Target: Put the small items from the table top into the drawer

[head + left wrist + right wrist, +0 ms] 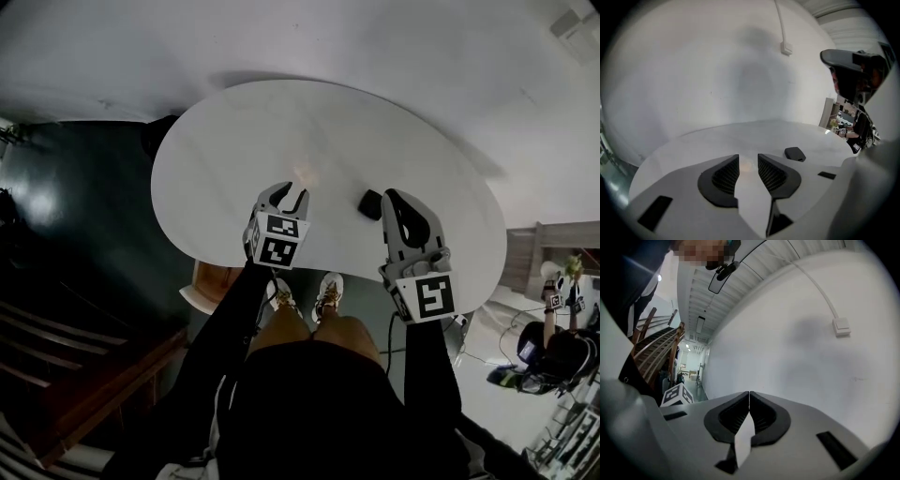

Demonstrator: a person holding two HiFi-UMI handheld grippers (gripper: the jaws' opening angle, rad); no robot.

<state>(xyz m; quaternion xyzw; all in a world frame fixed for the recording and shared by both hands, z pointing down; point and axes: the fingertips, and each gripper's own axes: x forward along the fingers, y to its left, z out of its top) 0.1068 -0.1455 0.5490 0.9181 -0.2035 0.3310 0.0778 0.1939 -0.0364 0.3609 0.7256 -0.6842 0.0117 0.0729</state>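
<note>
A small dark flat item (pixel 369 203) lies on the white oval table (pixel 225 159), between my two grippers; in the left gripper view this dark item (pixel 794 153) sits ahead and to the right of the jaws. A small pale orange thing (pixel 305 173) lies just past the tips of my left gripper (pixel 292 192). In the left gripper view the orange thing (pixel 746 165) shows faintly in the gap of the left gripper (pixel 748 159), whose jaws stand a little apart and do not press on it. My right gripper (pixel 389 197) hovers right of the dark item. The right gripper (pixel 749 393) is shut and empty, and it faces the wall.
A white wall with a switch (pixel 786 48) and cable stands behind the table. Under the table's near left edge juts a wooden, white-rimmed piece (pixel 211 281). Dark stairs (pixel 56 328) lie at the left, and another person (pixel 562 319) stands at the far right.
</note>
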